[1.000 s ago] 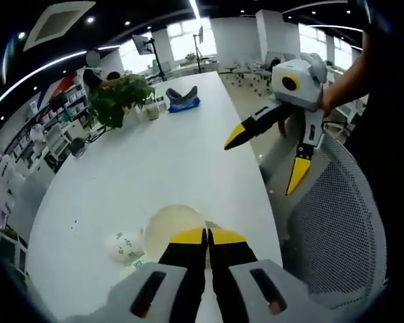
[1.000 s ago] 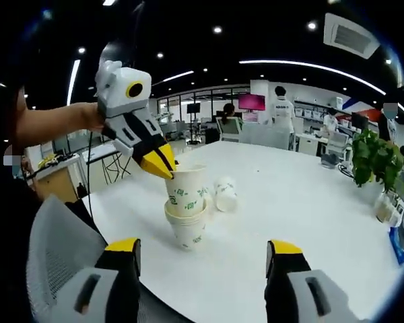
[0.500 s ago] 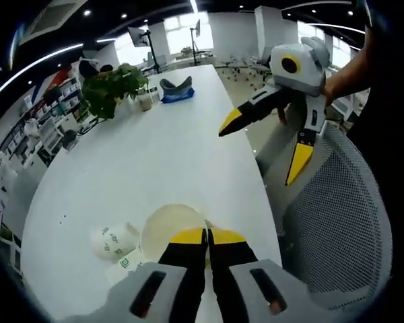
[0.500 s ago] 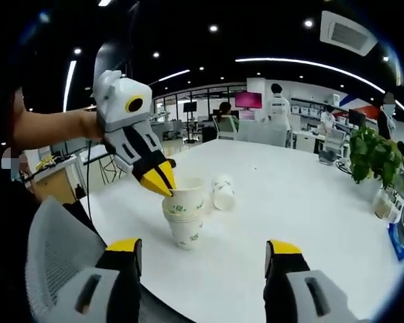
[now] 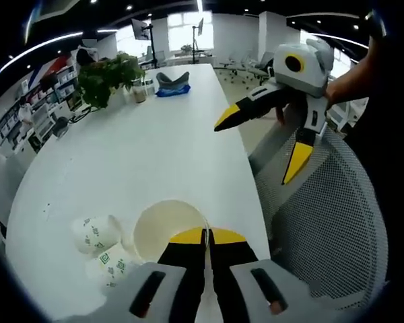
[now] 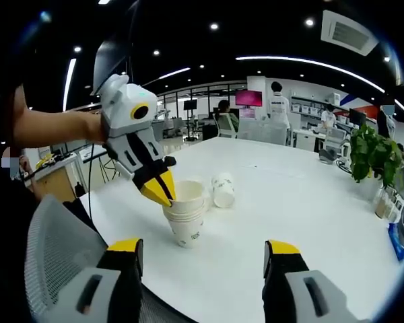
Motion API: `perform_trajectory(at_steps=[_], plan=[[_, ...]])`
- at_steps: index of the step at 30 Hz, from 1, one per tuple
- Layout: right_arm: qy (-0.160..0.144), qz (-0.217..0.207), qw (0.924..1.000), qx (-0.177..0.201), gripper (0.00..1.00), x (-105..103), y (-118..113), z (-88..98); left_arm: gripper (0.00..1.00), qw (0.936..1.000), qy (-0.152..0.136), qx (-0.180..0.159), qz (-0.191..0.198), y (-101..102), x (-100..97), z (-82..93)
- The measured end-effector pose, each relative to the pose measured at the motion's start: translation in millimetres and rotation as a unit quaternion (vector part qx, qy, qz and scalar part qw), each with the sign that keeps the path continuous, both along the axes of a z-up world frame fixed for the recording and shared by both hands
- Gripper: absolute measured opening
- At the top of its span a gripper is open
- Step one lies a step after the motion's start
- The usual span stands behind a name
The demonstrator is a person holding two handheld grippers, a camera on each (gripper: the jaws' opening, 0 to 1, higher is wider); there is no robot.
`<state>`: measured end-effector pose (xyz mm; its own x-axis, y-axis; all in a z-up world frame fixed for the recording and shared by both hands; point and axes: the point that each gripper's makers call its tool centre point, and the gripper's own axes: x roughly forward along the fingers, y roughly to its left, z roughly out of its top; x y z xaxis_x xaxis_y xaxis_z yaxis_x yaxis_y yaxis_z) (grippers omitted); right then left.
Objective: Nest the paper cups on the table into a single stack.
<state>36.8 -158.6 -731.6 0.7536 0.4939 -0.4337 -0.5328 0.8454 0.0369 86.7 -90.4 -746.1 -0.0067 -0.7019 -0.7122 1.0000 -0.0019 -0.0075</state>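
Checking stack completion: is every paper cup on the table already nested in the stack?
No. In the right gripper view one paper cup lies on its side on the table, just behind the upright stack.

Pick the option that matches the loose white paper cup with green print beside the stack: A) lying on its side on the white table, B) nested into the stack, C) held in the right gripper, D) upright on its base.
A: the loose white paper cup with green print lies tipped over on the white table, apart from the stack that the left gripper pinches at the rim.
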Motion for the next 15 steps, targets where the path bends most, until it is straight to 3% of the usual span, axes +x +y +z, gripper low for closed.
perform_trajectory(at_steps=[15], plan=[[0.001,-0.002,1.0000,0.000,0.73,0.4,-1.3,-1.6,0.00,0.9996,0.020,0.018,-0.008,4.1,-0.4,-21.4]])
